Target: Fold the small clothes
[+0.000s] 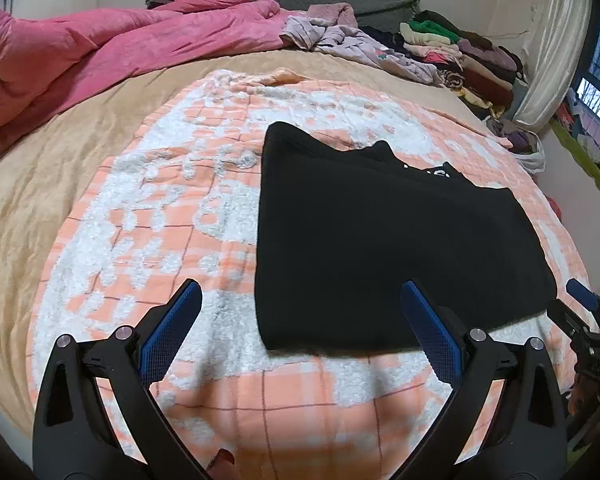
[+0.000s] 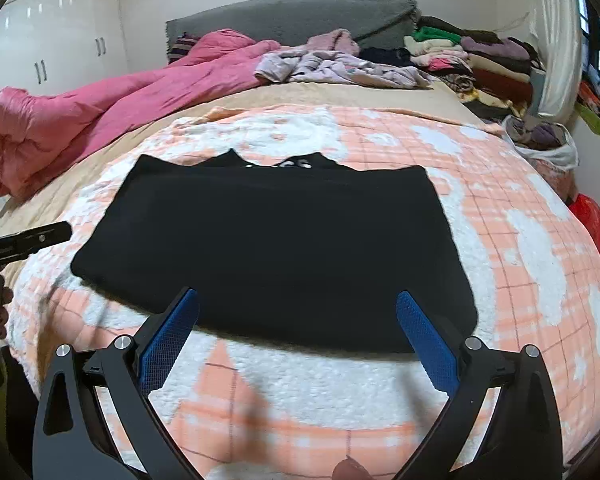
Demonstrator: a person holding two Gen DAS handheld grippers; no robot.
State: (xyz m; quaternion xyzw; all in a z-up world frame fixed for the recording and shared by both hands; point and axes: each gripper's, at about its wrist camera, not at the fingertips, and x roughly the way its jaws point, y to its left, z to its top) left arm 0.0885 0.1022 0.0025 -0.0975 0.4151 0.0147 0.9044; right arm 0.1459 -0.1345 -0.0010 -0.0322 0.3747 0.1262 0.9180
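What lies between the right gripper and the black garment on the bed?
Nothing but bare blanket: in the right wrist view, the open right gripper hovers by the near edge of the black garment.

Black garment (image 2: 268,240), peach-white checked blanket (image 2: 500,184)

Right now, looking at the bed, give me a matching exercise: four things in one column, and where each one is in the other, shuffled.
1. Folded black garment
2. Crumpled pink quilt
3. Stack of folded clothes
4. Grey padded headboard

A. Far right corner
B. Bed's far left side
C. Flat on the peach and white checked blanket
D. Against the back wall

Pairs: 1-C, 2-B, 3-A, 4-D
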